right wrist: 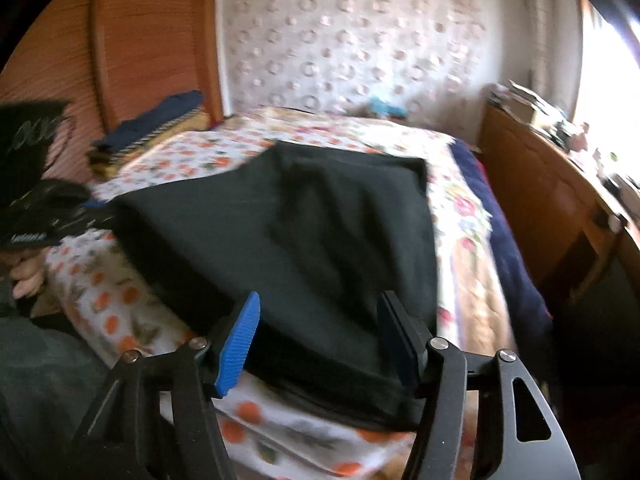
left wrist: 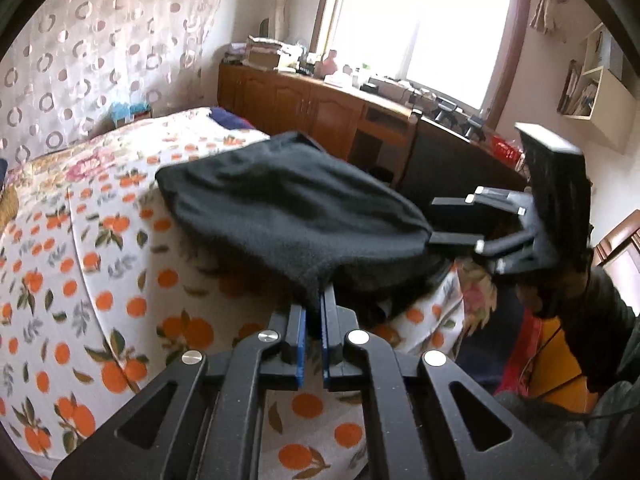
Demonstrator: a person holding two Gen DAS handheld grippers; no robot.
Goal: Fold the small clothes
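A black garment point(left wrist: 288, 208) hangs partly lifted over a bed with an orange-fruit sheet point(left wrist: 80, 240). My left gripper point(left wrist: 316, 300) is shut on the garment's near edge, with the cloth pinched between its blue pads. In the left wrist view my right gripper point(left wrist: 434, 220) is at the garment's right end with its jaws apart. In the blurred right wrist view the right gripper point(right wrist: 320, 320) is open. The black garment point(right wrist: 300, 240) spreads between and beyond its fingers, and neither pad presses on it. The left gripper point(right wrist: 80, 208) holds the cloth's left corner there.
A wooden cabinet point(left wrist: 304, 100) loaded with clutter runs under the window. A wooden headboard point(right wrist: 140, 40) and a folded dark blue stack point(right wrist: 160, 120) stand at the bed's head. A dark blue blanket point(right wrist: 500, 220) lies along the bed's right edge. A person's hand point(right wrist: 28, 276) is at the left.
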